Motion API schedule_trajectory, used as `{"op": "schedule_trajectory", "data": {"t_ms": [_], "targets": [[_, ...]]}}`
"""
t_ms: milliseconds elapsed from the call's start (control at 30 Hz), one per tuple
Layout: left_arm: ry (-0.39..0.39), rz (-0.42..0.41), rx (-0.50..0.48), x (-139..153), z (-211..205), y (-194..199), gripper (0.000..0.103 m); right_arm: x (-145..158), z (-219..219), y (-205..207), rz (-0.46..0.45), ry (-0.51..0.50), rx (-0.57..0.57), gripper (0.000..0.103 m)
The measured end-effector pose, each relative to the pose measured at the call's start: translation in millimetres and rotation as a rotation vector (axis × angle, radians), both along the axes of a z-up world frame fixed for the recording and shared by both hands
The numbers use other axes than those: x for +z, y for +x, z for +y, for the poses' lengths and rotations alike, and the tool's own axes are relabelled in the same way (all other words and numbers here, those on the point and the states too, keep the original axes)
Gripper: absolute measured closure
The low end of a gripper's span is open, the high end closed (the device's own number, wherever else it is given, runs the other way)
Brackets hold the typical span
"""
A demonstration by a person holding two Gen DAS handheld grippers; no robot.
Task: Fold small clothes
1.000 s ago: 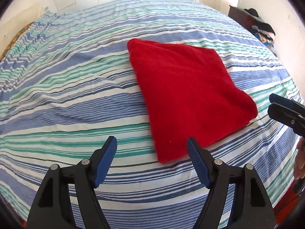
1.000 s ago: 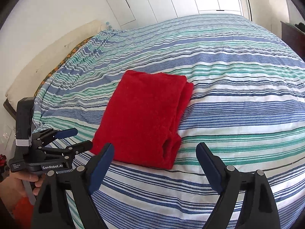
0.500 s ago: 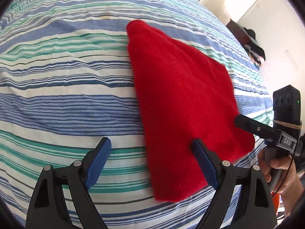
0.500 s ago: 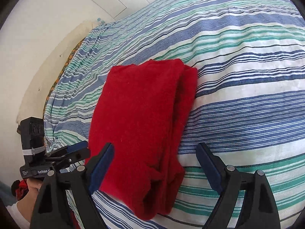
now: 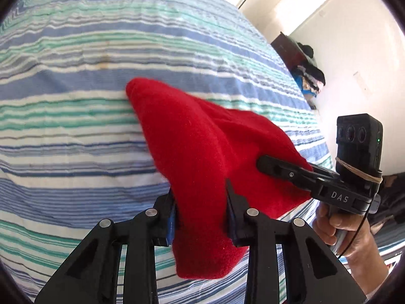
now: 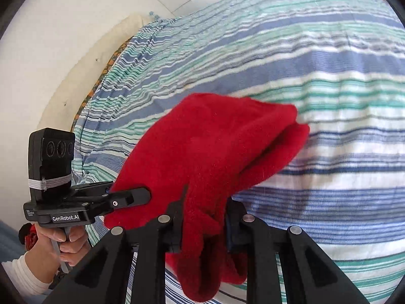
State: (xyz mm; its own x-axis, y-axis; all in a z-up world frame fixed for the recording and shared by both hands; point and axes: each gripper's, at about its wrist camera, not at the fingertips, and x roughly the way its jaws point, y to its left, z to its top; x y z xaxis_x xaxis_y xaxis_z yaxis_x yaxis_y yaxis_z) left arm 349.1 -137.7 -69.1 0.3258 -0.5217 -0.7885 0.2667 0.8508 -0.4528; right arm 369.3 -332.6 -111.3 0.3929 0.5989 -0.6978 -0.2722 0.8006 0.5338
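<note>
A folded red cloth (image 5: 202, 147) lies on the striped bed, with its near edge lifted. My left gripper (image 5: 200, 202) is shut on the cloth's near left corner. My right gripper (image 6: 203, 217) is shut on the cloth's near right corner (image 6: 207, 167), where several folded layers bunch between the fingers. The right gripper (image 5: 268, 164) also shows in the left wrist view, clamped on the cloth's right edge. The left gripper (image 6: 126, 197) shows in the right wrist view at the cloth's left edge. The far edge of the cloth still rests on the bed.
The bed (image 5: 76, 101) has a blue, green and white striped sheet (image 6: 329, 76). A dark cabinet with piled clothes (image 5: 306, 76) stands by the far wall. A pillow (image 6: 106, 58) lies at the bed's head, by white wardrobe doors.
Both grippers moved in onto the near edge of the red cloth, closed on its two near corners and lifted that edge off the bed.
</note>
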Motion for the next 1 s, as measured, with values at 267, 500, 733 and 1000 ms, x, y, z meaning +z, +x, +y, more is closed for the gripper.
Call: {"op": "schedule_trajectory", "data": {"t_ms": [267,500,733,1000], "targets": [[-0.016,-0.210,0.028,85.3,7.9,10.1,0.071,112.3,17.1,15.3,-0.277,-0.005,0.013,0.082],[0.202,-0.064,0.062,-17.8,1.2,-38.2,0.033,46.5,8.8,-10.1,-0.121,-0.075,-0.009,0.051],[0.546,-0.158,0.032,-50.1,7.1,-162.0,0.017,-19.2,-32.9,-123.3,-0.021,-0.377,-0.090,0.026],[0.707,-0.309,0.109,15.2,10.0,-218.1,0.002,35.3,-1.7,-232.4,-0.163,-0.519,-0.165,0.000]]}}
